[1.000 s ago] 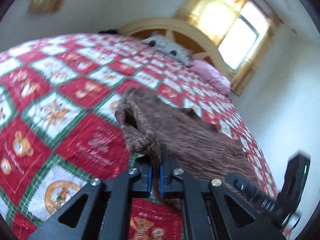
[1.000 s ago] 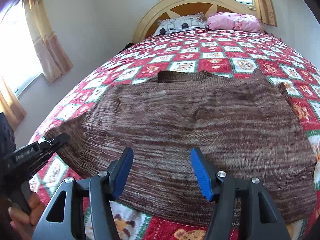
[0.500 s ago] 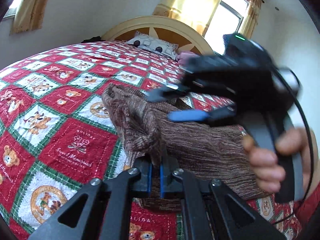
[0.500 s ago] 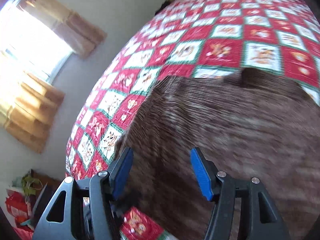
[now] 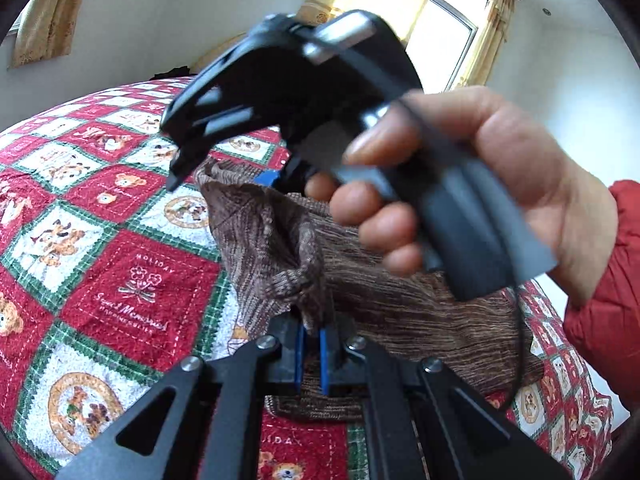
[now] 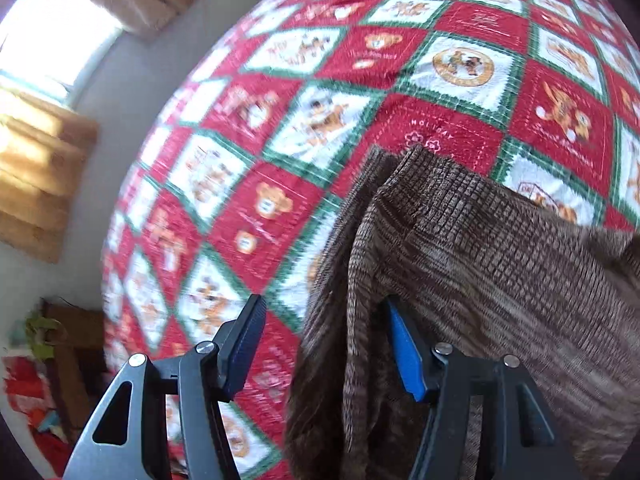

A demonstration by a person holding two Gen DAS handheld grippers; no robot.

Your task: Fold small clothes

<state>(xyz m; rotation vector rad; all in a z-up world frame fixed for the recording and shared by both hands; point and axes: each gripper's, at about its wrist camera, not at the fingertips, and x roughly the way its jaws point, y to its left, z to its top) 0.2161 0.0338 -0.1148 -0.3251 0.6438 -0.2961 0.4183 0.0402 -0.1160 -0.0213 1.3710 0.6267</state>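
A brown knit sweater (image 5: 392, 300) lies on a red, white and green patchwork quilt (image 5: 132, 280). My left gripper (image 5: 311, 356) is shut on a bunched edge of the sweater and holds it lifted. In the left wrist view the right gripper (image 5: 224, 152), held by a hand, hovers over the sweater's far edge. In the right wrist view my right gripper (image 6: 324, 344) is open, with a raised fold of the sweater (image 6: 460, 264) between its blue pads (image 6: 404, 352).
The quilt (image 6: 320, 112) covers the whole bed. A window with yellow curtains (image 5: 452, 36) is behind the headboard. Another curtained window (image 6: 44, 92) and clutter on the floor (image 6: 36, 380) are at the bed's left side.
My right gripper has swung left across the sweater to its left edge, and now straddles a raised fold. My left gripper has kept its hold on the bunched edge.
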